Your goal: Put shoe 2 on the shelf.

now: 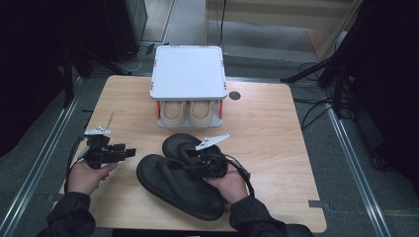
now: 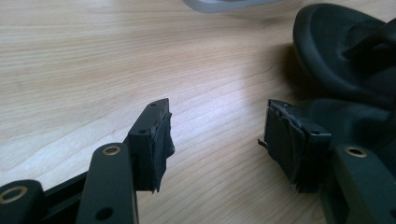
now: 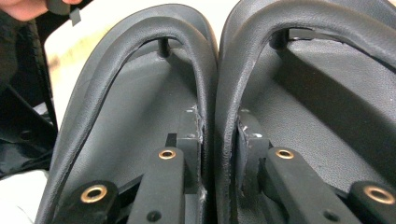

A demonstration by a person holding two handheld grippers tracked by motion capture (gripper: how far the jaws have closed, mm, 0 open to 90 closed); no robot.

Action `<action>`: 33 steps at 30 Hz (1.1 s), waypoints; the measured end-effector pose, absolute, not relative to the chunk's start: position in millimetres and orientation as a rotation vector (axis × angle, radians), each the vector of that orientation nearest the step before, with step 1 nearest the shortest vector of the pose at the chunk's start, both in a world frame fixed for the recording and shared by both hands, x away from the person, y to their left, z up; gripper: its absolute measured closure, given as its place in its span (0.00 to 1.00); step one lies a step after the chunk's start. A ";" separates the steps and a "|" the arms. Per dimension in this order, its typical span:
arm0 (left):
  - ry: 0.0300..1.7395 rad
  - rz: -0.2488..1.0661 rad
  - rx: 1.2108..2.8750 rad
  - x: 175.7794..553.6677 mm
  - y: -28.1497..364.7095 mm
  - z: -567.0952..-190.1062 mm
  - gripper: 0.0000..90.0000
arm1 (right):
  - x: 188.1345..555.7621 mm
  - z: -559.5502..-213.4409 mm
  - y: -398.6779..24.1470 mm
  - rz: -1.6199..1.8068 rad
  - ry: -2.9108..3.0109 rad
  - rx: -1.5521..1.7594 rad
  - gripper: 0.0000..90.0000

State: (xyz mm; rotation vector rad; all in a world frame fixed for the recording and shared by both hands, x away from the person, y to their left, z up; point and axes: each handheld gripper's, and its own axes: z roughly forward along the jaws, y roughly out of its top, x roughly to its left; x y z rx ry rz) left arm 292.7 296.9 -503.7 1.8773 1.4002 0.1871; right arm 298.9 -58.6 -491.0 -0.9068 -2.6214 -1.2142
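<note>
Right gripper view: right claw point(image 3: 218, 154) pinching inner straps of both sandals point(image 1: 178, 175) together. Keep squeeze firm, lift level. Left claw point(image 2: 217, 140) spread, empty, beside sandals.

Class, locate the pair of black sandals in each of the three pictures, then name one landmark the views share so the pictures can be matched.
High view: the black sandals lie side by side at lower centre, the right gripper on them.
Left gripper view: sandals at the right edge, beyond the jaws.
Right gripper view: the two sandals stand side by side, the jaws pinching their adjoining inner edges together.
Shared landmark: the light wooden table.
</note>
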 end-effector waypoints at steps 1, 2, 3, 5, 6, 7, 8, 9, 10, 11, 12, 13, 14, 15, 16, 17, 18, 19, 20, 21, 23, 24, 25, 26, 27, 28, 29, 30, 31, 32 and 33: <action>1.406 0.188 1.872 290.7 299.0 -504.3 0.46 | 301.0 -488.6 -58.2 -1.213 -2.620 -0.886 0.84; 1.407 0.189 1.869 290.0 299.8 -504.8 0.46 | 302.5 -487.2 -57.9 -1.218 -2.619 -0.871 0.84; 1.412 0.191 1.872 289.3 300.9 -505.0 0.46 | 303.9 -484.8 -57.1 -1.212 -2.623 -0.868 0.84; 1.420 0.187 1.867 288.1 302.4 -505.4 0.46 | 307.0 -480.0 -55.5 -1.211 -2.624 -0.851 0.84; 1.422 0.195 1.866 287.4 302.8 -505.6 0.46 | 309.5 -477.9 -55.1 -1.213 -2.621 -0.835 0.84; 1.422 0.194 1.864 286.7 303.5 -505.5 0.46 | 311.3 -475.5 -54.5 -1.217 -2.618 -0.827 0.84; 1.425 0.197 1.860 286.0 303.7 -505.6 0.46 | 313.5 -473.2 -53.9 -1.215 -2.626 -0.814 0.84; 1.425 0.198 1.865 285.3 304.3 -505.4 0.46 | 315.6 -471.3 -52.9 -1.202 -2.641 -0.791 0.84; 1.429 0.207 1.855 284.3 304.1 -505.9 0.46 | 317.5 -469.9 -52.0 -1.195 -2.658 -0.765 0.84; 1.429 0.207 1.855 284.3 304.1 -505.9 0.46 | 317.5 -469.9 -52.0 -1.195 -2.658 -0.765 0.84; 1.430 0.204 1.855 282.6 304.6 -505.6 0.46 | 322.6 -469.2 -49.7 -1.171 -2.688 -0.716 0.84; 1.430 0.205 1.849 282.1 304.6 -505.6 0.46 | 324.9 -469.2 -49.3 -1.164 -2.691 -0.705 0.84; 1.434 0.203 1.847 281.8 304.7 -505.6 0.46 | 327.2 -468.8 -48.5 -1.150 -2.688 -0.699 0.84; 1.435 0.206 1.849 281.8 305.0 -505.7 0.46 | 330.0 -468.1 -48.2 -1.147 -2.674 -0.693 0.84; 1.435 0.204 1.848 281.9 305.2 -505.8 0.46 | 332.9 -467.2 -48.0 -1.145 -2.656 -0.693 0.84; 1.437 0.203 1.849 282.1 305.4 -506.0 0.46 | 335.3 -465.8 -47.7 -1.145 -2.641 -0.691 0.84; 1.436 0.203 1.851 282.3 305.4 -506.2 0.46 | 337.5 -463.7 -47.7 -1.148 -2.632 -0.688 0.84; 1.435 0.203 1.853 282.3 305.4 -506.4 0.46 | 339.6 -461.5 -47.5 -1.146 -2.628 -0.679 0.84; 1.433 0.205 1.857 282.3 305.5 -506.5 0.46 | 341.0 -458.8 -47.2 -1.150 -2.624 -0.667 0.84; 1.433 0.204 1.855 282.2 305.2 -506.4 0.46 | 342.5 -455.8 -47.0 -1.148 -2.623 -0.658 0.84; 1.433 0.204 1.853 282.2 304.7 -506.5 0.46 | 345.6 -450.4 -46.9 -1.146 -2.602 -0.642 0.84; 1.430 0.205 1.856 282.0 304.6 -506.5 0.46 | 346.6 -447.4 -46.7 -1.143 -2.603 -0.642 0.84; 1.430 0.202 1.858 282.1 304.7 -506.5 0.46 | 347.1 -444.1 -46.5 -1.141 -2.606 -0.642 0.84; 1.431 0.203 1.856 282.2 304.7 -506.7 0.46 | 347.7 -440.9 -46.5 -1.144 -2.599 -0.639 0.84; 1.431 0.204 1.856 282.1 304.8 -506.7 0.46 | 348.2 -437.9 -46.3 -1.141 -2.601 -0.633 0.84; 1.431 0.204 1.856 282.1 304.8 -506.7 0.46 | 348.7 -434.7 -45.8 -1.143 -2.607 -0.633 0.84; 1.433 0.205 1.854 281.9 305.3 -506.5 0.46 | 349.1 -431.5 -45.3 -1.139 -2.613 -0.628 0.84; 1.434 0.206 1.853 281.8 305.5 -506.4 0.46 | 349.7 -428.4 -45.0 -1.137 -2.614 -0.622 0.84; 1.434 0.206 1.855 281.7 305.7 -506.5 0.46 | 350.2 -425.2 -44.8 -1.134 -2.614 -0.619 0.84; 1.435 0.207 1.853 281.6 305.9 -506.5 0.46 | 350.5 -422.2 -44.4 -1.133 -2.614 -0.615 0.84; 1.436 0.204 1.850 281.4 305.9 -506.6 0.46 | 350.8 -419.0 -44.2 -1.135 -2.616 -0.608 0.84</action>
